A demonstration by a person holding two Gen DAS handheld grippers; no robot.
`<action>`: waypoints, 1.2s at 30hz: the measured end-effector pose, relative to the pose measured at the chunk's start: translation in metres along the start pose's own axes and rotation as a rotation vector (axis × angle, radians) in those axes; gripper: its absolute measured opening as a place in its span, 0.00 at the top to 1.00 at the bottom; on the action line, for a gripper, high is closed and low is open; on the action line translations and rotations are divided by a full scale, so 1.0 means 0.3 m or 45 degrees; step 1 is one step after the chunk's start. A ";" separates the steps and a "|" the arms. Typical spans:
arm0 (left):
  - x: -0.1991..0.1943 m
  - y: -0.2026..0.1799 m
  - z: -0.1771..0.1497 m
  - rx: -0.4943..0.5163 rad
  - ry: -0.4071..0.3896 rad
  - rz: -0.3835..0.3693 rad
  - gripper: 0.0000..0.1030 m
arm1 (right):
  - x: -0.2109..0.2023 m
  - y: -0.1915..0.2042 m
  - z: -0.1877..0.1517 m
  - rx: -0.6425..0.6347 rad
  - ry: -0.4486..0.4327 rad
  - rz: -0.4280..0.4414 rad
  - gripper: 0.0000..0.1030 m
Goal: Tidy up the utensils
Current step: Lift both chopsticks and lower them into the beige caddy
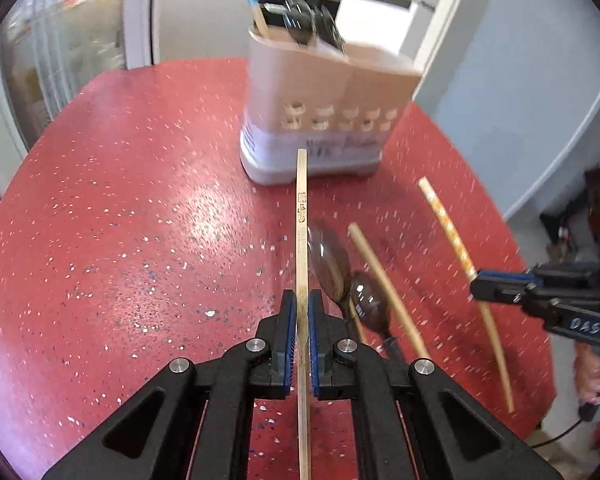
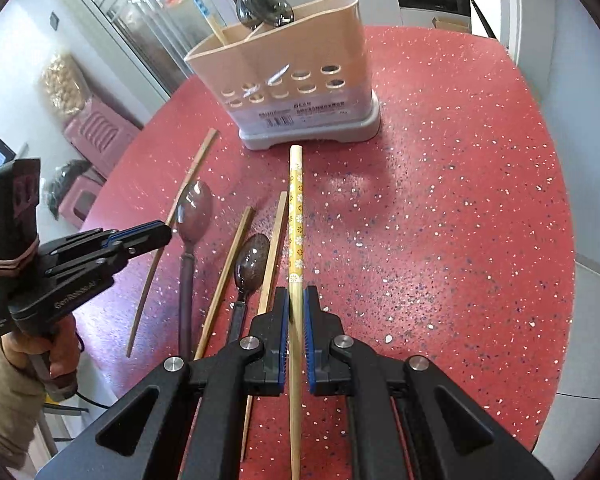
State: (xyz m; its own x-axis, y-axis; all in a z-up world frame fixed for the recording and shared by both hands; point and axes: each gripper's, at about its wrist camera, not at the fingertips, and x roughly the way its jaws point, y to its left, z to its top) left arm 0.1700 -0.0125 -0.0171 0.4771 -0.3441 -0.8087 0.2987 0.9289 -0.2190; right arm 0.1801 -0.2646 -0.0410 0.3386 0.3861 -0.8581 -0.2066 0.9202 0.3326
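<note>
A beige utensil holder [image 1: 324,92] [image 2: 284,68] stands on the red speckled table [image 1: 120,200], with a blue-patterned chopstick [image 2: 204,12] and dark spoons [image 2: 264,8] in it. My left gripper [image 1: 302,300] is shut on a plain wooden chopstick [image 1: 302,208] that points at the holder; it also shows in the right wrist view [image 2: 156,236]. My right gripper [image 2: 296,300] is shut on a yellow flower-patterned chopstick [image 2: 296,208]; it also shows in the left wrist view [image 1: 480,284]. Two dark spoons [image 2: 194,208] [image 2: 252,260] and loose wooden chopsticks [image 2: 228,268] lie on the table.
The table's round edge [image 2: 572,240] curves close at the right. Pink stools [image 2: 96,136] and a glass cabinet [image 2: 140,8] stand beyond the table at the left. A white wall [image 1: 520,80] rises behind the holder.
</note>
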 end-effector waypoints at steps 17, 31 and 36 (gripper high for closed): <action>-0.150 0.070 0.077 -0.167 -0.229 -0.065 0.67 | -0.084 0.019 0.021 0.057 -0.117 0.065 0.93; -0.289 0.046 0.365 -0.183 -0.537 -0.035 0.67 | -0.260 0.085 0.277 0.004 -0.414 0.080 0.93; -0.273 0.047 0.483 -0.166 -0.601 0.019 0.67 | -0.283 0.101 0.416 -0.011 -0.497 0.074 0.93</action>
State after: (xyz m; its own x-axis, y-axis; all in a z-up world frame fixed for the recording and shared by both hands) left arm 0.2550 0.0088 0.1250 0.8120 -0.3271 -0.4834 0.1971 0.9332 -0.3004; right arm 0.2595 -0.2613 0.0907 0.6494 0.4344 -0.6242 -0.2428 0.8963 0.3711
